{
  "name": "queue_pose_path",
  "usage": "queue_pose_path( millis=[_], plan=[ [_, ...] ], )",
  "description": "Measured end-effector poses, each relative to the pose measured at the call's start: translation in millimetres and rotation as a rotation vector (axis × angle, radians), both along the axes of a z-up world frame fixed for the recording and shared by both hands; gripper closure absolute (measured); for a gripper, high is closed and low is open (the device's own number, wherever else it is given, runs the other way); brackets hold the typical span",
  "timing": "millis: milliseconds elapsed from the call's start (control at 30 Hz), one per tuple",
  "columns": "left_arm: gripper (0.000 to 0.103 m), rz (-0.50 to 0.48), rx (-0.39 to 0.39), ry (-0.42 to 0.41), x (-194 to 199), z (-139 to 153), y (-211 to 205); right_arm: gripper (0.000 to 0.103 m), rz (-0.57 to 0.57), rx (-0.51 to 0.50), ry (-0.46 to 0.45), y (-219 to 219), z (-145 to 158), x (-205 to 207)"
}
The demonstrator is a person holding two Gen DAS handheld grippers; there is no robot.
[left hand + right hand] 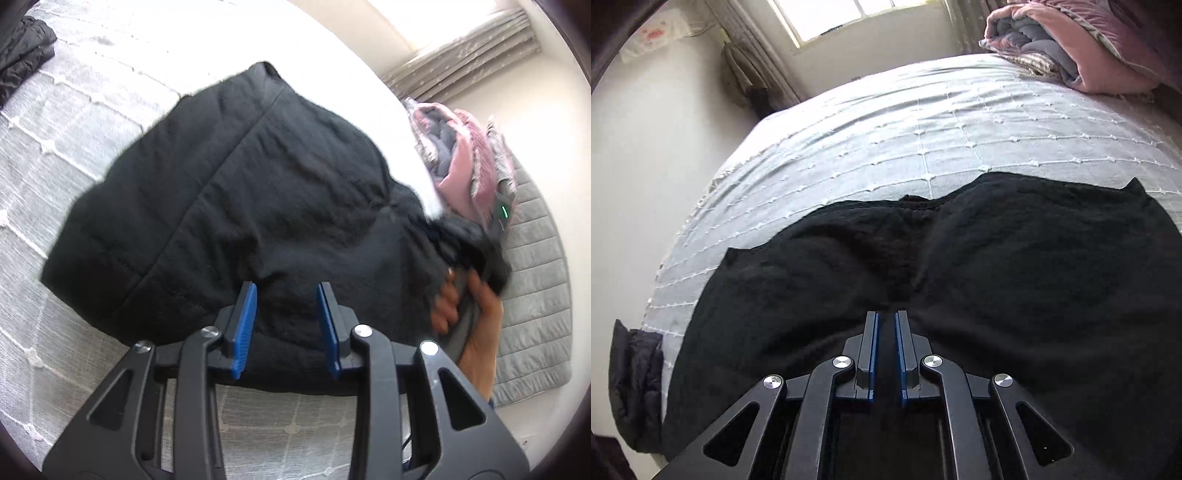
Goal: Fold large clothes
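A large black garment (pixel 240 206) lies spread on the grey bedspread (pixel 55 155). My left gripper (pixel 286 291) is open just above its near edge, with nothing between the blue pads. In the right wrist view the same black garment (pixel 997 266) covers the near half of the bed (pixel 923 122). My right gripper (pixel 885 317) has its jaws nearly closed on a bunched fold of the black cloth. In the left wrist view the right gripper (pixel 480 254) shows at the garment's right edge, held by a hand.
A folded pink and grey quilt (pixel 465 158) sits at the head of the bed; it also shows in the right wrist view (pixel 1089 48). A black puffer jacket (pixel 635 384) hangs off the bed's left edge. A grey mat (pixel 532 295) lies on the floor.
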State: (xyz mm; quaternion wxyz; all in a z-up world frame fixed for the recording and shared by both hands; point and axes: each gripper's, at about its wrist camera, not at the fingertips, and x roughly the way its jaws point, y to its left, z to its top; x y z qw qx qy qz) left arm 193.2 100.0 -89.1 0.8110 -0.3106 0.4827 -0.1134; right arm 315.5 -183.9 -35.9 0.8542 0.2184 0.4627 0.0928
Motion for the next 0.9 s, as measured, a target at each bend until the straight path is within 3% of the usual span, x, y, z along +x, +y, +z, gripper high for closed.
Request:
queue_pose_path(
  millis=[133,267,367,433,467,633,767,900],
  plan=[
    [0.061,0.049,-0.007,-0.082,-12.9,17.7,18.2,0.090,0.070,-0.071,-0.007,-0.6,25.0,-64.3],
    [0.058,0.139,-0.008,-0.087,-21.7,19.1,47.1,0.090,0.162,-0.112,-0.049,13.5,35.6,-126.4],
    [0.058,0.166,-0.015,-0.053,-21.2,14.4,57.5,0.090,0.217,-0.144,-0.033,32.9,9.1,-132.8],
    [0.058,0.180,-0.014,-0.030,-23.7,9.4,62.4,0.092,0.226,-0.124,0.038,37.8,-25.6,-123.8],
    [0.058,0.181,-0.015,-0.023,-25.1,7.4,65.1,0.094,0.217,-0.117,0.011,38.7,-35.9,-121.1],
    [0.056,0.178,-0.077,-0.003,-31.5,-0.1,84.2,0.094,0.246,-0.200,-0.009,48.6,-31.0,-118.6],
    [0.053,0.196,-0.116,0.005,-35.8,-2.5,101.4,0.090,0.227,-0.141,-0.017,38.2,-20.2,-124.1],
    [0.047,0.208,-0.175,0.012,-39.7,-7.4,109.9,0.089,0.236,-0.156,-0.067,29.2,0.9,-140.3]
  ],
)
